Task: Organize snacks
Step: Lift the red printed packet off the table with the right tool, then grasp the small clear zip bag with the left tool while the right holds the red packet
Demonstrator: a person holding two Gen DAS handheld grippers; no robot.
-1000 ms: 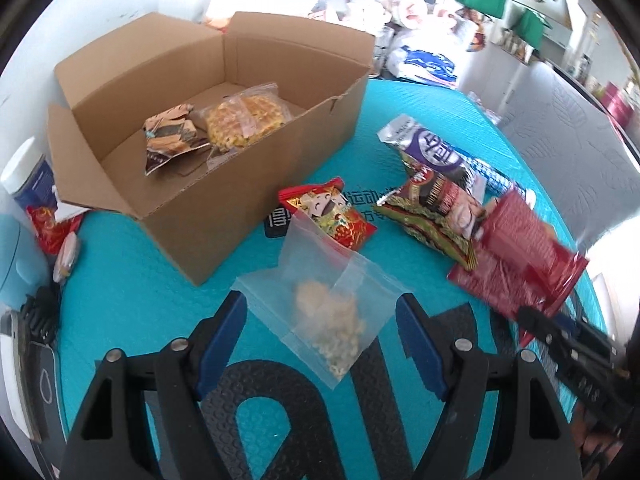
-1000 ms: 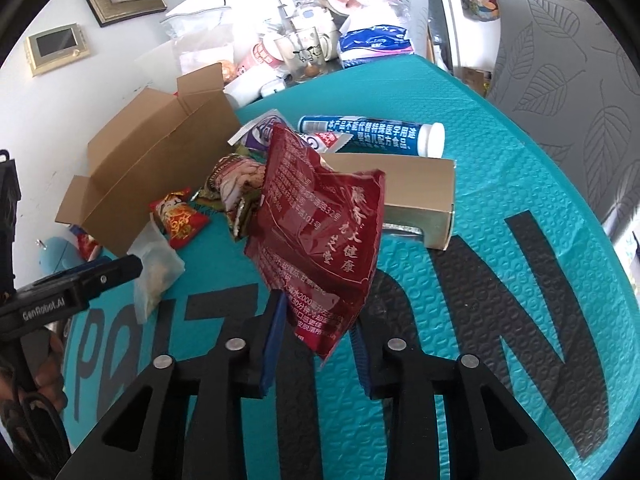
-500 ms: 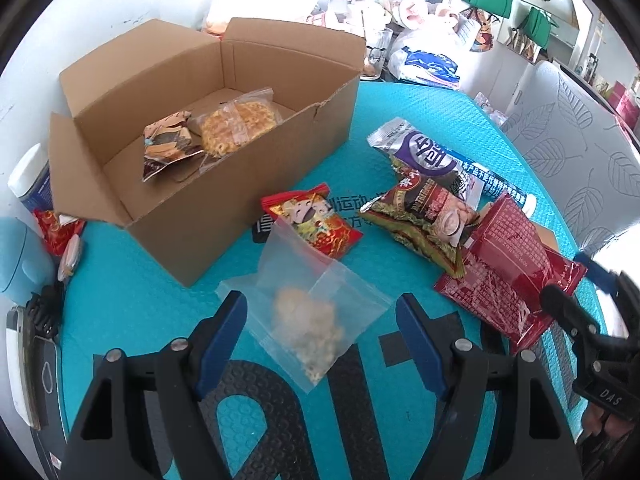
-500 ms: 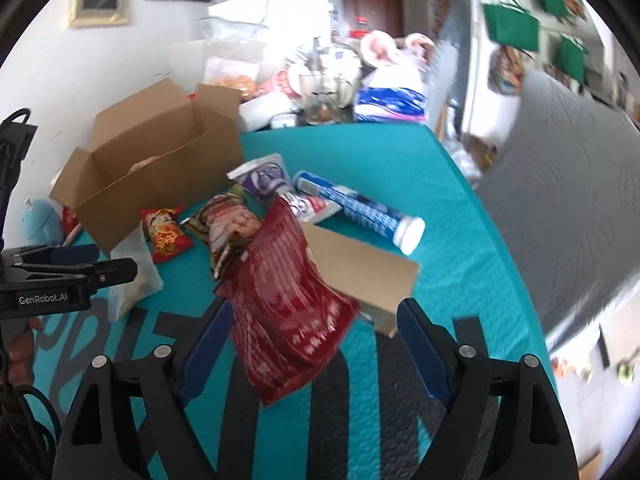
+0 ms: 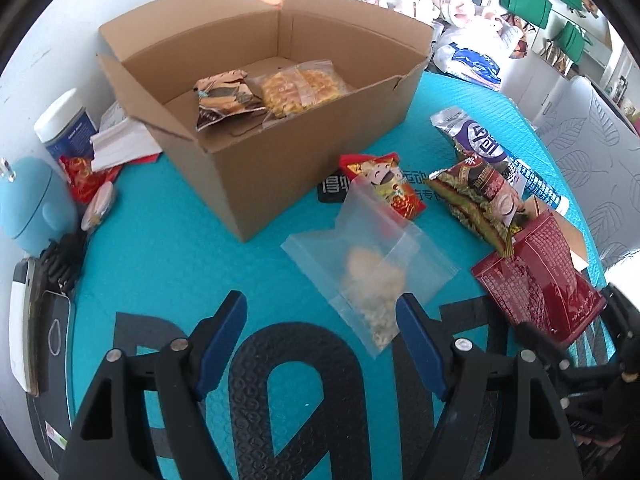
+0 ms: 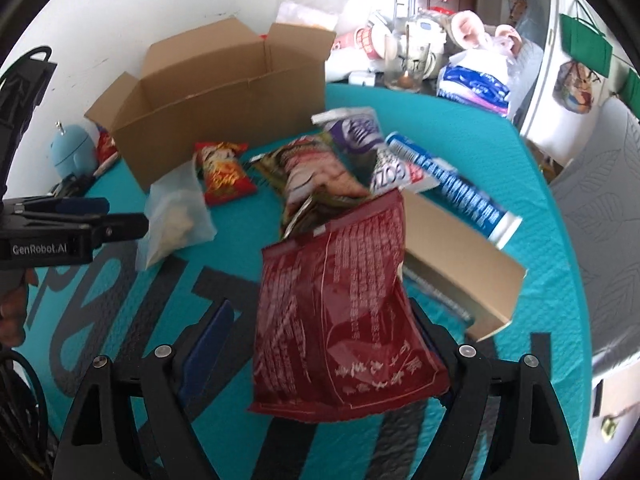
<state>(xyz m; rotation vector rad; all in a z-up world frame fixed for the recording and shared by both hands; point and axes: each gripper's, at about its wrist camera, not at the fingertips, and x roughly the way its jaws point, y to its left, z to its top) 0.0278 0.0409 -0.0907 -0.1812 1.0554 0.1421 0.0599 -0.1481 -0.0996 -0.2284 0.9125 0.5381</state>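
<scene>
Closing on the dark red packet [image 6: 344, 320] is the step in hand, and it wants care, because the right gripper [image 6: 320, 344] has its blue fingers [image 6: 204, 344] spread wide on either side of the packet's lower half and is not yet pinching it. The packet lies on the teal mat [image 5: 168, 248], its far end overlapping a flat brown carton [image 6: 460, 264] at about two o'clock and touching the green-and-brown snack bag [image 6: 316, 176] at twelve. I would centre the jaws on the packet's body, not its thin crimped edge, and squeeze only enough to hold, since the film looks slippery and the contents crushable. Lifting straight up first should keep it from dragging the neighbours. The cardboard box [image 5: 256, 92], at eleven o'clock in the right wrist view, already holds two snacks, with bare floor beside them for this one. The left gripper [image 5: 320, 340] is also open, holding nothing, with the clear zip bag [image 5: 372, 264] at about one o'clock of it, just touching the right-hand finger; that bag looks like its likely next pick.
</scene>
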